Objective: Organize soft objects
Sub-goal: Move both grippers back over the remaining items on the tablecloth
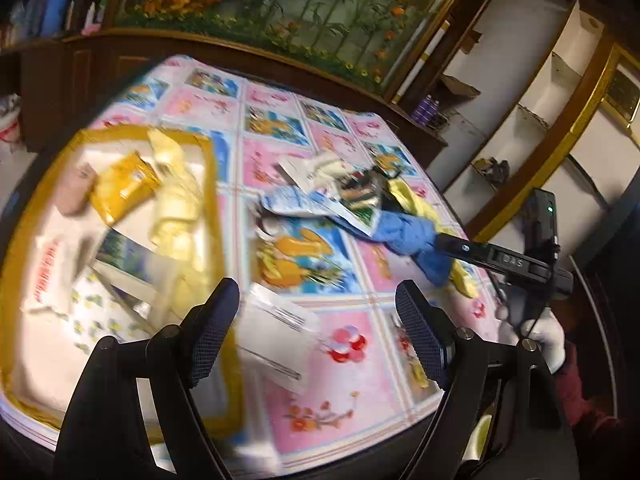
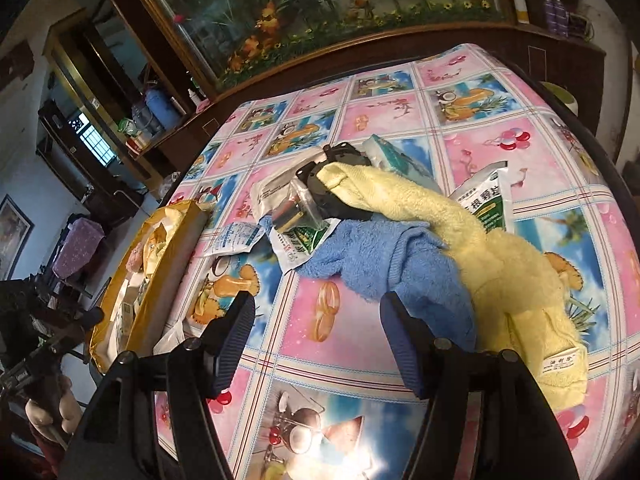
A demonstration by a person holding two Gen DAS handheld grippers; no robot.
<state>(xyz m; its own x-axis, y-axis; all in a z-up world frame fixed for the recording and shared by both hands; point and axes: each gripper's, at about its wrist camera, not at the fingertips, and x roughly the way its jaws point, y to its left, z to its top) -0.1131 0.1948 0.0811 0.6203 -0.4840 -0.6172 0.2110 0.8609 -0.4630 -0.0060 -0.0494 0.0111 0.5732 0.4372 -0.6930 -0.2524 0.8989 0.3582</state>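
Note:
A blue towel (image 2: 368,256) and a yellow towel (image 2: 480,256) lie bunched together on the patterned table (image 2: 400,112), over plastic packets (image 2: 296,236) and a black object (image 2: 332,176). My right gripper (image 2: 316,344) is open and empty, its right finger close to the blue towel's near edge. In the left wrist view the same towels (image 1: 408,236) lie at the right, with the right gripper's finger (image 1: 472,250) at them. My left gripper (image 1: 320,328) is open and empty above a clear packet (image 1: 276,328), beside a yellow-rimmed tray (image 1: 218,184) that holds a pale yellow cloth (image 1: 176,204) and packets.
The tray also shows at the left in the right wrist view (image 2: 172,248). A dark wooden cabinet with a flower painting (image 1: 280,12) stands behind the table. The table's edge curves close on the right (image 2: 600,152). A gloved hand (image 1: 536,336) holds the right gripper.

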